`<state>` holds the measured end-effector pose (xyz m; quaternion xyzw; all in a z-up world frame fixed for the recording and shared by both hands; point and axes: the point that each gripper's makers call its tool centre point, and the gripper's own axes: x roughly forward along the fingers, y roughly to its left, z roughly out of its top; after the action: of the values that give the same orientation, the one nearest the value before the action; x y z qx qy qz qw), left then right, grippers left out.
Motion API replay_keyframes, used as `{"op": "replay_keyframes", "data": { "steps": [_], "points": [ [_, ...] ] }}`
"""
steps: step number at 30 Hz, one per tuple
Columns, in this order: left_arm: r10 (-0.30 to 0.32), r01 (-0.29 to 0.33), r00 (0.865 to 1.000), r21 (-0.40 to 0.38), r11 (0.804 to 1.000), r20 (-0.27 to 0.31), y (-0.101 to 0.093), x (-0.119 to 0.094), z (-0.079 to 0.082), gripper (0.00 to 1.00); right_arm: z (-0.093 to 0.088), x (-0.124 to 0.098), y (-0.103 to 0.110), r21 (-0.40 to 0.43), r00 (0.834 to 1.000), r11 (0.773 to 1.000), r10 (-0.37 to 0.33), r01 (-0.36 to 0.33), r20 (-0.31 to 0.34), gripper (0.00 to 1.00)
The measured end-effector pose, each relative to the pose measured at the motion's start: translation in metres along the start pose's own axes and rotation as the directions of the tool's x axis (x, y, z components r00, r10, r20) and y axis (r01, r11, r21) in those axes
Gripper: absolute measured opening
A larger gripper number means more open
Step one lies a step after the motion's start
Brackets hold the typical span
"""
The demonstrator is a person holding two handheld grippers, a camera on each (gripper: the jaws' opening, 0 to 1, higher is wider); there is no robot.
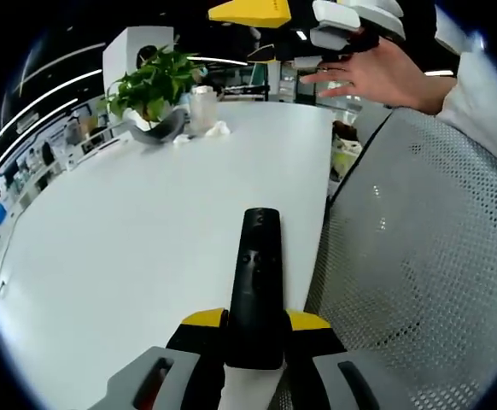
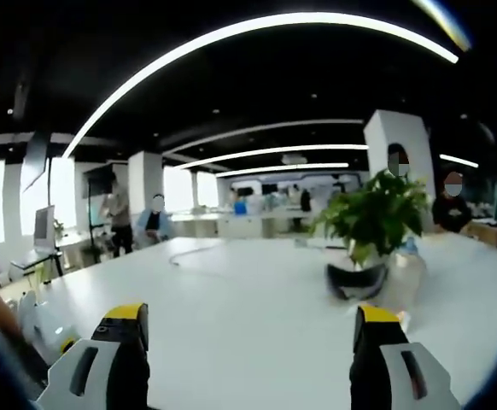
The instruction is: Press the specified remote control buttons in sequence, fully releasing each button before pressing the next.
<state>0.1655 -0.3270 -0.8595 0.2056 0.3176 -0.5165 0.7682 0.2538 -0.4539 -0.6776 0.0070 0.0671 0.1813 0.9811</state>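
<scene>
Fingers first: my left gripper [image 1: 255, 337] has its yellow-tipped fingers [image 1: 202, 320] closed on the lower end of the black remote control [image 1: 257, 286], one on each flank; the remote juts forward from them, button face up, its far end out over the white surface [image 1: 129, 222] close to that surface's edge; a few small buttons show along the face, too small for me to tell apart. My right gripper [image 2: 248, 329] stands with its fingers [image 2: 127, 314] wide apart and nothing between them, looking level across the same white surface towards a potted plant [image 2: 375, 213] and the grey object [image 2: 355, 280] at its foot; in the left gripper view that gripper sits high at the top right, well away from the remote, with a hand [image 1: 385, 73] spread beside it.

I judge that no button is being pressed now; the remote is held ready and the pressing tool is off at a distance, so this is either the approach to a press or the released pause between two. The next move, as I judge it, calls for bringing the right gripper down over the remote's face; narrowing its fingers so that one tip can meet a single button; keeping the left hold steady so the remote does not tip; a white mesh chair back [image 1: 436, 256] lies just right of the remote and should be avoided.
</scene>
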Motion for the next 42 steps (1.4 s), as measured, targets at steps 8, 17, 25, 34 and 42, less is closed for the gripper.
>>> {"op": "replay_keyframes", "data": {
  "steps": [8,17,25,34,42],
  "points": [
    [-0.011,0.012,1.0,0.021,1.0,-0.015,0.012,0.0,0.002,0.25,-0.005,0.002,0.004,0.001,0.999,1.0,0.023,-0.023,-0.027,0.99],
    [-0.017,0.019,0.998,0.025,1.0,-0.056,0.023,0.002,0.001,0.25,-0.007,0.002,-0.001,0.012,0.999,1.0,0.009,-0.009,-0.035,0.99],
    [-0.039,0.045,0.994,0.053,0.998,-0.098,0.028,0.002,0.001,0.25,-0.01,0.004,0.004,0.014,0.998,0.999,0.035,-0.034,-0.051,0.99],
    [-0.048,0.058,0.99,0.071,0.996,-0.135,0.039,0.005,0.001,0.25,-0.012,0.005,0.005,0.016,0.997,0.999,0.041,-0.041,-0.06,0.99],
    [-0.034,0.052,0.983,0.094,0.994,-0.181,0.061,0.002,0.001,0.25,-0.013,0.005,0.005,0.017,0.997,0.999,0.046,-0.045,-0.062,0.98]
  ]
}}
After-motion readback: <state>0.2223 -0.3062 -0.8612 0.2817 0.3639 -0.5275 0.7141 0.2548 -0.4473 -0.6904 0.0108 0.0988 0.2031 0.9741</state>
